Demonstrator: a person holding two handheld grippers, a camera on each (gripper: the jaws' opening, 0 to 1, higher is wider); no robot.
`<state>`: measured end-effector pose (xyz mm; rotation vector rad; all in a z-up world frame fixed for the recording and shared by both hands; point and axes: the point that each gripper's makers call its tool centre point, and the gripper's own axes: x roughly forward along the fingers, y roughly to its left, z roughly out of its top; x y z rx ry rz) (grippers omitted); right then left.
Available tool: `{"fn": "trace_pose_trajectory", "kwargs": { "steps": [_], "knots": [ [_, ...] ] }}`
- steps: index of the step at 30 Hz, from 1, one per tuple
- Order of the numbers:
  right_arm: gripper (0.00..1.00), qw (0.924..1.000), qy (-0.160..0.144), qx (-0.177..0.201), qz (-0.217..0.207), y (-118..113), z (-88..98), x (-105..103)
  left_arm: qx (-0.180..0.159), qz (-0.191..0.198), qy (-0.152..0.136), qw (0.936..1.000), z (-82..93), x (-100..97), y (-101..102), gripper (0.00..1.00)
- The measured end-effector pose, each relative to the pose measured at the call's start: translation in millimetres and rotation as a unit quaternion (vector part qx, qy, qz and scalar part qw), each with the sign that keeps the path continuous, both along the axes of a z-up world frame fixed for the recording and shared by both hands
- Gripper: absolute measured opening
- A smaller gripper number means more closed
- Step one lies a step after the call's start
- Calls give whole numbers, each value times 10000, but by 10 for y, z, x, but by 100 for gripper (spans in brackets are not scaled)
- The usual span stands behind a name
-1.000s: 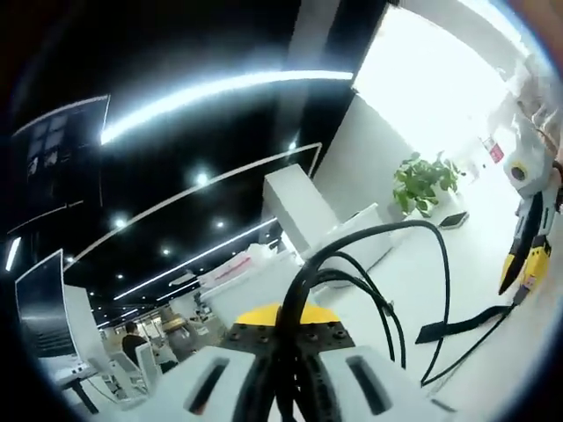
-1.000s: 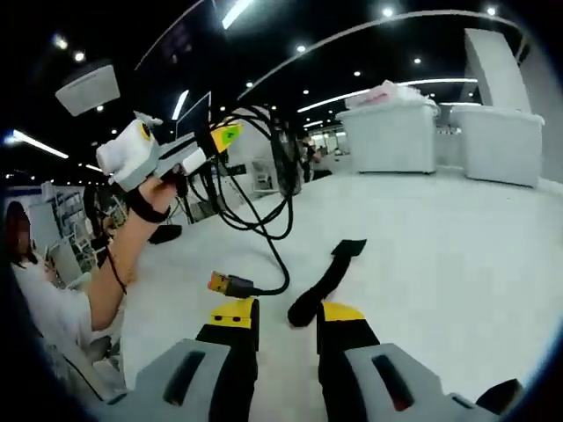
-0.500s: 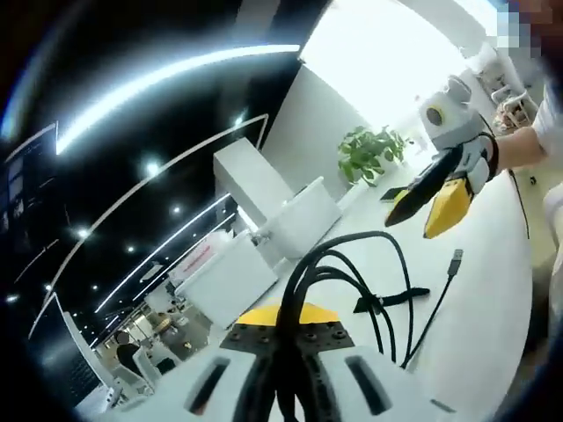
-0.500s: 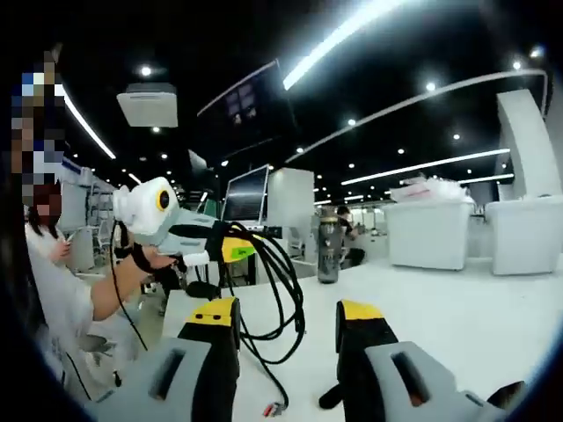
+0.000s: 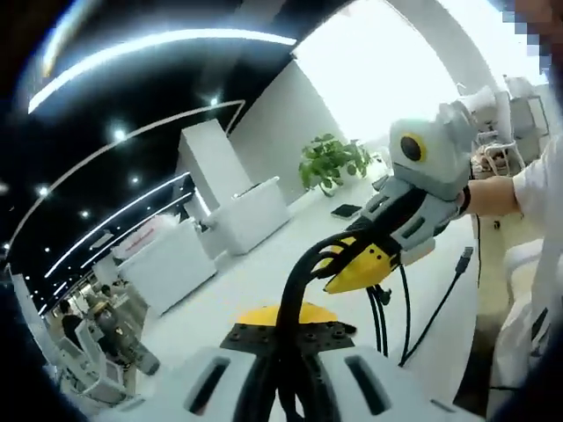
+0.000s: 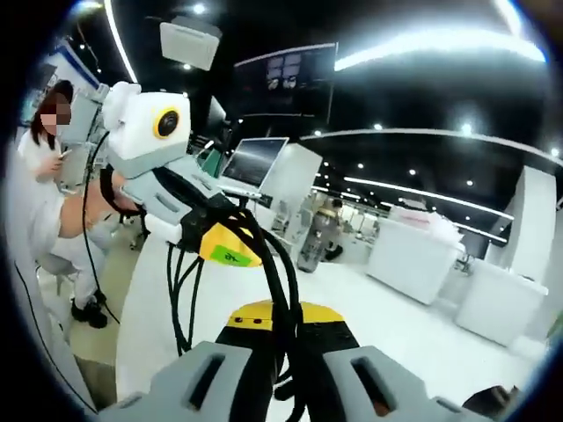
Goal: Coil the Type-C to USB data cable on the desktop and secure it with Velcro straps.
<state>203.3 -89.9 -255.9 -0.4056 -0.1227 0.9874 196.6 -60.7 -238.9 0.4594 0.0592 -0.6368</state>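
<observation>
The black data cable [image 5: 302, 274] is gathered into loops and held up over the white desktop [image 5: 255, 281]. My left gripper [image 5: 283, 332] is shut on the bundle at the bottom of the left gripper view. The right gripper [image 5: 359, 264] reaches in from the right, its yellow tips closed over the same loops. A loose cable end with a plug [image 5: 464, 258] hangs down at the right. In the right gripper view, the cable [image 6: 274, 264] runs from the left gripper [image 6: 230, 251] down into my right gripper [image 6: 286, 332], which is shut on it.
White counters [image 5: 251, 215] and a potted plant [image 5: 330, 163] stand beyond the desktop. A monitor [image 6: 255, 163] and a bottle [image 6: 317, 239] sit further back in the right gripper view. A person in white [image 6: 35, 185] is at the left edge.
The right gripper has come up to the bundle and shut on the cable loops; half a second ago it stood open and apart. Both views swung as the hands came together.
</observation>
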Motion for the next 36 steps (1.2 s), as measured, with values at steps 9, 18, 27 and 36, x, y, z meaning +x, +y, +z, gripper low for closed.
{"fn": "trace_pose_trajectory", "kwargs": {
  "steps": [9, 18, 27, 36],
  "knots": [
    [12, 9971, 655, -338, -181, -271, -464, 517, -298, 90, 459, 9985, -501, 527, -173, 6],
    [23, 9963, 638, -426, 377, -154, -439, 701, 161, 66, 1325, 9910, -1135, 791, -136, 6],
    [19, 9829, 507, -1619, 723, 56, -916, 816, 921, -44, 1217, 9883, -1390, 821, -254, 7],
    [9, 9793, 693, -1731, 784, 87, -1083, 836, 541, -497, 343, 9967, -1182, 887, -182, 18]
  ]
}}
